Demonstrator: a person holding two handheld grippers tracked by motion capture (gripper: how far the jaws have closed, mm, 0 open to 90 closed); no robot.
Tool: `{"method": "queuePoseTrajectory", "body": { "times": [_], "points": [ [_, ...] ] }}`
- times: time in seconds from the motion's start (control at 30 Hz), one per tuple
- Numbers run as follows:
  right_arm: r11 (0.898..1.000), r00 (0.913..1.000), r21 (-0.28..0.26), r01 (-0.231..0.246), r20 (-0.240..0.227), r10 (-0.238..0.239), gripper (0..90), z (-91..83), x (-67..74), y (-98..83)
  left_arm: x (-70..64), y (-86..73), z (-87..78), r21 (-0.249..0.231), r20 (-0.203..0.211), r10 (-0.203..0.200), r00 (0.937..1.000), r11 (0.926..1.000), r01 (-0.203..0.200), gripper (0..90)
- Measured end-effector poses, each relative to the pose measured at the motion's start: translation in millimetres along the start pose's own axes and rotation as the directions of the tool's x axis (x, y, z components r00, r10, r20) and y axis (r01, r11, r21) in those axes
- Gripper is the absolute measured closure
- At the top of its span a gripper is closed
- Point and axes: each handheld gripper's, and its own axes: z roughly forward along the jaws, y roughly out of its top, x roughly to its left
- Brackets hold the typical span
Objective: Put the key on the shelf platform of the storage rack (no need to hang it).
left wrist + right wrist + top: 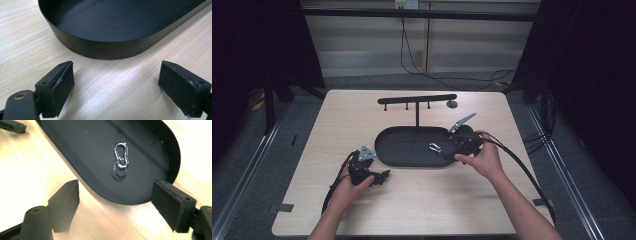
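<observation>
Forearms enter the high view cut off at its bottom edge, so nothing of the person beyond them can be made out. The left hand-held gripper (384, 175) rests low on the tabletop (422, 200) at about 7 o'clock from the tray, its cable partly hidden under the wrist. In the left gripper view its jaws stand spread wide with bare wood between them, and the tray (100, 51) runs out of the picture at the top, so its far end is lost. The right hand-held gripper (447, 156) sits at the tray's 4 o'clock end, much of its body covered by the hand. In its own view the jaws are also spread apart, pinching nothing, with the tray's rounded end (125, 201) just beyond them.

The tabletop is pale wood grain with rounded corners, standing on a grey floor; dark curtains close in both sides and cables trail down a light panelled wall at 12 o'clock.

The snap hook (434, 147) is a small bright metal clip with a ring (120, 170) looped through one end. It lies flat on the tray's black floor, toward its right end, well clear of both grippers' pads. Behind the tray a black T-shaped stand (417, 100) with small pegs rises; a small grey disc (452, 104) beside its right tip is too small to identify.
</observation>
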Motion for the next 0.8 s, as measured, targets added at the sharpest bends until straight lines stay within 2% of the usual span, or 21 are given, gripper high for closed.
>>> {"method": "queuePoseTrajectory", "body": {
  "times": [0.2,0.37,0.6,0.8],
  "points": [
    [1.0,0.9998,0.001,0.02,-0.006,-0.02,19.8,-8.3,3.0,-6.3,0.0,0.0,0.0,0.0,0.0,0.0,1.0,1.0,0.0,13.0],
    [1.0,0.9998,-0.008,0.018,-0.009,-0.018,19.8,-11.7,2.0,-12.5,0.0,0.0,0.0,0.0,-0.001,-0.001,1.0,1.0,0.001,12.9],
    [1.0,0.9996,-0.022,-0.016,-0.022,0.015,19.8,-18.0,-6.2,-29.1,-0.1,0.0,0.1,-0.001,0.0,-0.001,1.0,1.0,0.001,13.0],
    [0.999,0.9995,-0.022,-0.023,-0.022,0.022,19.8,-21.7,-10.0,-37.8,0.0,0.0,0.0,0.0,0.0,0.0,1.0,1.0,0.0,13.0]
  ]
}}
